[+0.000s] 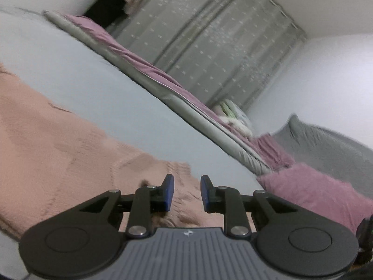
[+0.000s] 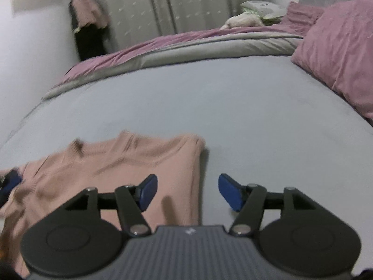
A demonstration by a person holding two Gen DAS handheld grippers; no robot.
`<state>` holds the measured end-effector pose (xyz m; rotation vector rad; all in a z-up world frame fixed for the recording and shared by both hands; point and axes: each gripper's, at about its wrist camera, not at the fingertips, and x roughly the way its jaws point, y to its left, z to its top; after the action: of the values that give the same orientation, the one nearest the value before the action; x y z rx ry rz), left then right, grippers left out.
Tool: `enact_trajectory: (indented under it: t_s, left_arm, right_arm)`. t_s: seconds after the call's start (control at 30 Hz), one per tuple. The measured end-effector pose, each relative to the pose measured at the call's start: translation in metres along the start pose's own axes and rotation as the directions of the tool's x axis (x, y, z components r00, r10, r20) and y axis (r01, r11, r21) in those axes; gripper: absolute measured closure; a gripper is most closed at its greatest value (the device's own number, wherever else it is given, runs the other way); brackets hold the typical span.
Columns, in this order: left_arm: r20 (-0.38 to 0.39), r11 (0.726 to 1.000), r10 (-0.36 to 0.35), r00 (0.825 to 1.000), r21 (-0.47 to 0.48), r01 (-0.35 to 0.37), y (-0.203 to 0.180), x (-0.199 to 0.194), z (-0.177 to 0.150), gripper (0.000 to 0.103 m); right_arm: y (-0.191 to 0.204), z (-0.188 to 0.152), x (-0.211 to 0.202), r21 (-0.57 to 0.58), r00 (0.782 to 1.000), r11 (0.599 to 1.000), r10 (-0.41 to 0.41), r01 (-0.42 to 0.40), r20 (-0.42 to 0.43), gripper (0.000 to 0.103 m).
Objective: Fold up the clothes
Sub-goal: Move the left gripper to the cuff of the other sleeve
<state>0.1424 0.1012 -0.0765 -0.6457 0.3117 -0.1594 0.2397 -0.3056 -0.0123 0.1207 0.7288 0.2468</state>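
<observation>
i have the pale blue bed sheet (image 2: 233,107) filling most of both views, a broad smooth surface with plenty of bare room ahead and to the right of my right gripper. along its far side runs a folded grey and mauve duvet (image 2: 181,46), and behind that hang grey patterned curtains (image 2: 186,2). a mauve pillow (image 2: 338,53) sits at the right edge of the sheet, well apart from where i work. the pink sweater (image 2: 130,170) lies flat on the near left part of the sheet, its right edge straight and running toward me, its far hem edge slightly wavy; the sheet just beside that right edge is bare. my right gripper (image 2: 187,192) hovers over that right edge, the left pad above the knit and the right pad above the sheet, jaws parted with nothing between them. in the left wrist view, tilted, my left gripper (image 1: 187,193) is low over the sweater (image 1: 58,144), jaws drawn fairly close with a gap showing between the blue pads, and no fabric is pinched there. the left gripper's blue tip (image 2: 10,182) peeks in at the sweater's left edge.
</observation>
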Motion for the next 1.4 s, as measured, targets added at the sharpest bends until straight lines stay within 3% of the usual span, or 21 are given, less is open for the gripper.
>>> enact_trajectory:
  t_s: [0.1,0.13,0.17,0.27,0.37,0.53,0.7,0.9,1.0,1.13,1.33,1.4]
  left_arm:
    - [-0.043,0.998,-0.025,0.999,0.050,0.027,-0.010,0.006,-0.003,0.081]
    - [-0.066,0.998,-0.024,0.998,0.064,0.029,-0.012,0.008,-0.005,0.081]
    - [-0.094,0.997,-0.016,0.995,0.079,0.024,-0.015,0.012,-0.007,0.081]
    - [-0.198,0.991,0.076,0.977,0.120,-0.052,-0.017,0.030,-0.014,0.081]
    - [-0.201,0.992,0.076,0.977,0.113,-0.054,-0.016,0.031,-0.012,0.081]
    - [-0.193,0.996,0.054,0.980,0.080,-0.039,-0.013,0.028,-0.008,0.081]
    - [-0.155,0.996,0.068,0.986,0.063,-0.059,-0.014,0.019,-0.002,0.079]
    - [-0.147,0.994,0.113,0.983,0.009,-0.113,-0.005,0.011,0.008,0.070]
    - [-0.144,0.984,0.178,0.973,0.001,-0.180,0.001,0.006,0.010,0.065]
    - [-0.150,0.957,0.289,0.946,0.005,-0.292,0.006,0.005,0.011,0.065]
    - [-0.148,0.939,0.341,0.928,0.017,-0.343,0.005,-0.002,0.012,0.063]
    - [-0.130,0.925,0.379,0.916,0.034,-0.378,0.004,-0.008,0.014,0.055]
  right_arm:
    - [0.010,-0.014,-0.005,-0.037,0.999,0.999,-0.010,0.009,-0.035,0.044]
    - [0.013,-0.019,-0.003,-0.054,0.999,0.998,-0.019,0.016,-0.047,0.055]
    - [0.015,-0.024,0.000,-0.067,0.998,0.998,-0.024,0.020,-0.060,0.077]
    - [0.006,-0.035,0.008,-0.045,0.997,0.998,-0.042,0.039,-0.068,0.081]
    - [-0.004,-0.044,0.009,0.013,0.997,0.999,-0.049,0.049,-0.053,0.080]
    - [0.006,-0.049,-0.004,0.021,0.997,0.997,-0.080,0.080,-0.004,0.064]
    - [0.030,-0.032,-0.016,-0.053,0.993,0.993,-0.106,0.109,0.045,0.048]
    - [0.076,-0.016,-0.013,-0.077,0.998,0.997,-0.020,0.025,0.061,0.040]
    - [0.100,-0.010,-0.007,-0.085,0.999,0.996,0.003,0.000,0.036,0.036]
    - [0.129,-0.006,-0.003,-0.093,0.999,0.996,0.016,-0.013,0.034,0.023]
    - [0.150,-0.027,0.008,-0.112,0.999,0.994,-0.008,0.014,0.050,0.018]
    - [0.143,-0.040,0.013,-0.076,0.999,0.997,0.001,0.003,0.049,0.016]
